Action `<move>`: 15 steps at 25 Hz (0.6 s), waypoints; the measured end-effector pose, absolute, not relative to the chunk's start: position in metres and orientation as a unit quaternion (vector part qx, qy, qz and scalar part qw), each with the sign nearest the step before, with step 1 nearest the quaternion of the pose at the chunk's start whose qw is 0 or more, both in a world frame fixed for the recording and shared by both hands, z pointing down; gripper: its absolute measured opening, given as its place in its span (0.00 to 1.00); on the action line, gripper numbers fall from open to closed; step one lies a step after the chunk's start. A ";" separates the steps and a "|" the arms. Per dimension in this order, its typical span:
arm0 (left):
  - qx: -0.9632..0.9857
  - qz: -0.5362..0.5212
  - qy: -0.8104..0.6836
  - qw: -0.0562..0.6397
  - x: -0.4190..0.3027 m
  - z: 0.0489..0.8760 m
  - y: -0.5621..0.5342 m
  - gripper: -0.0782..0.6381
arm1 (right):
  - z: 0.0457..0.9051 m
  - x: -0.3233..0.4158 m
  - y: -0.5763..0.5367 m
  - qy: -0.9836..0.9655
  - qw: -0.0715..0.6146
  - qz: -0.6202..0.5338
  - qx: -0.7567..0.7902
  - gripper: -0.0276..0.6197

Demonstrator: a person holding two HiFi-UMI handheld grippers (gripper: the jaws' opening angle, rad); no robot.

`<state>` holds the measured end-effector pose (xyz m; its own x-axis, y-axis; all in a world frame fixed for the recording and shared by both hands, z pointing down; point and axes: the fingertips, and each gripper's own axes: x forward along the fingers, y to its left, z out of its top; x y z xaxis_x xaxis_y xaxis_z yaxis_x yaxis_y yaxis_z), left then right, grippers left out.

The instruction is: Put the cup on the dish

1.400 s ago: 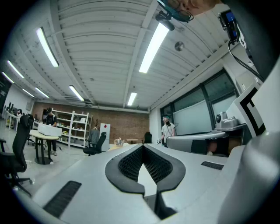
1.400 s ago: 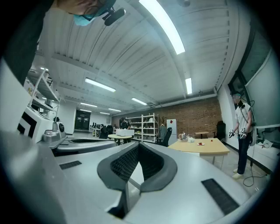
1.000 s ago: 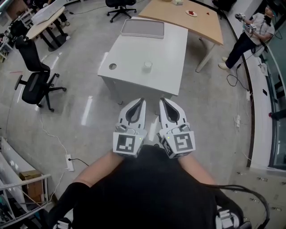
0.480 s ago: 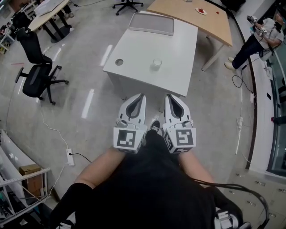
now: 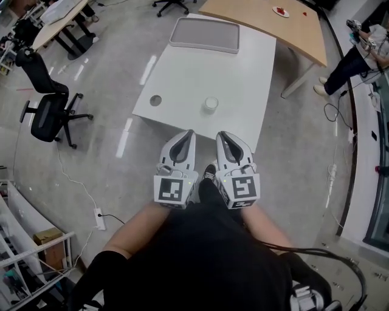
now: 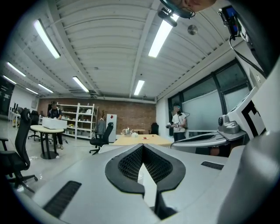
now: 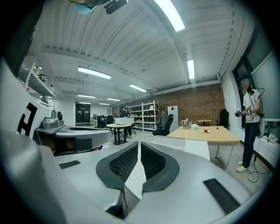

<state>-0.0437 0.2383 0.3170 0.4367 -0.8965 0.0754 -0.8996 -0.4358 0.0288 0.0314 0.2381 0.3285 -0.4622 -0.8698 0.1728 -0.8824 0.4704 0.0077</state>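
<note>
On the white desk (image 5: 231,73) ahead of the person, the cup (image 5: 211,104) stands upright near the front edge, a little right of the middle. It is well apart from both tongs and from the grey rectangular tray (image 5: 204,35), which lies at the far end of the same desk. A small dark round spot (image 5: 156,99) marks the desk's top to the left of the cup; I cannot tell what it is.

Both tongs are held low and close to the body, side by side, short of the desk's near edge, pointing forward. The left tongs (image 5: 189,132) have their jaws closed tip to tip, and the left gripper view shows nothing between them (image 6: 143,146). The right tongs (image 5: 220,133) are likewise closed and empty, the two dark pads meeting at the tip in the right gripper view (image 7: 139,143). The toe of the person's shoe (image 5: 208,173) shows on the floor between the two.

Beyond the desk stands a wooden table (image 5: 267,24) with a small plate (image 5: 280,11) carrying something red. Another person (image 5: 358,54) stands at the right. A black office chair (image 5: 45,112) sits on the floor to the left.
</note>
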 end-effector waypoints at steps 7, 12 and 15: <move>0.838 0.056 -0.541 0.044 -0.015 0.347 0.147 0.11 | 0.364 0.051 0.152 -0.873 0.101 0.071 0.472 0.06; 0.828 0.080 -0.552 0.050 -0.013 0.367 0.107 0.11 | 0.387 0.052 0.116 -0.882 0.123 0.084 0.447 0.06; 0.825 0.087 -0.556 0.056 -0.015 0.376 0.090 0.11 | 0.398 0.052 0.103 -0.883 0.134 0.092 0.440 0.07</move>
<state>-0.0152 0.0903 0.3764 0.3672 -0.9072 0.2052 -0.9266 -0.3760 -0.0044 0.0520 0.1034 0.3983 -0.5770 -0.7524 0.3177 -0.8017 0.5960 -0.0444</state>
